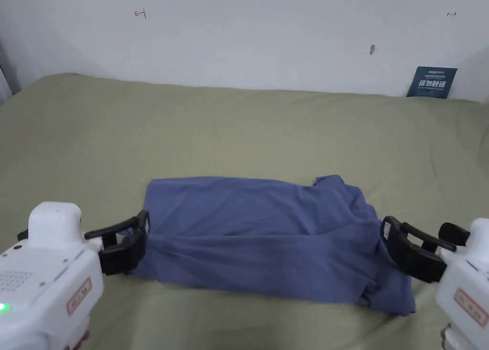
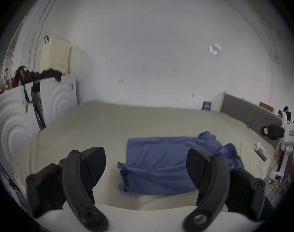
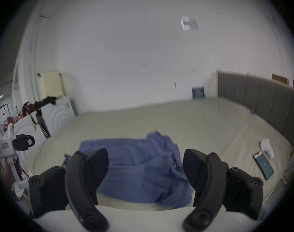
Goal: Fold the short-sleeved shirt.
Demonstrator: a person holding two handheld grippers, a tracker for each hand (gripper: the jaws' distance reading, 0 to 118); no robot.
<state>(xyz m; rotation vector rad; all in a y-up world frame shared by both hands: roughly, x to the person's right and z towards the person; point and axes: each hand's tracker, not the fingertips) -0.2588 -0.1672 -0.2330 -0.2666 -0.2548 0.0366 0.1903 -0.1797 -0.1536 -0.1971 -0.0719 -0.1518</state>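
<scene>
A blue short-sleeved shirt (image 1: 267, 241) lies folded into a wide band on the olive bed (image 1: 239, 126), its right end bunched and wrinkled. My left gripper (image 1: 138, 234) hovers at the shirt's left edge, jaws apart, holding nothing. My right gripper (image 1: 389, 238) hovers at the shirt's right edge, also open. In the left gripper view the shirt (image 2: 168, 160) lies ahead between the spread jaws of my left gripper (image 2: 146, 165), with the right gripper (image 2: 266, 131) farther off. In the right gripper view the shirt (image 3: 139, 165) lies beyond the spread jaws of my right gripper (image 3: 145, 165).
A white wall stands behind the bed, with a dark card (image 1: 432, 82) leaning on it. A grey headboard (image 3: 260, 105) runs along the right. A phone (image 3: 264, 165) and a white object (image 3: 266, 147) lie on the bed's right side. White furniture (image 2: 25, 118) stands on the left.
</scene>
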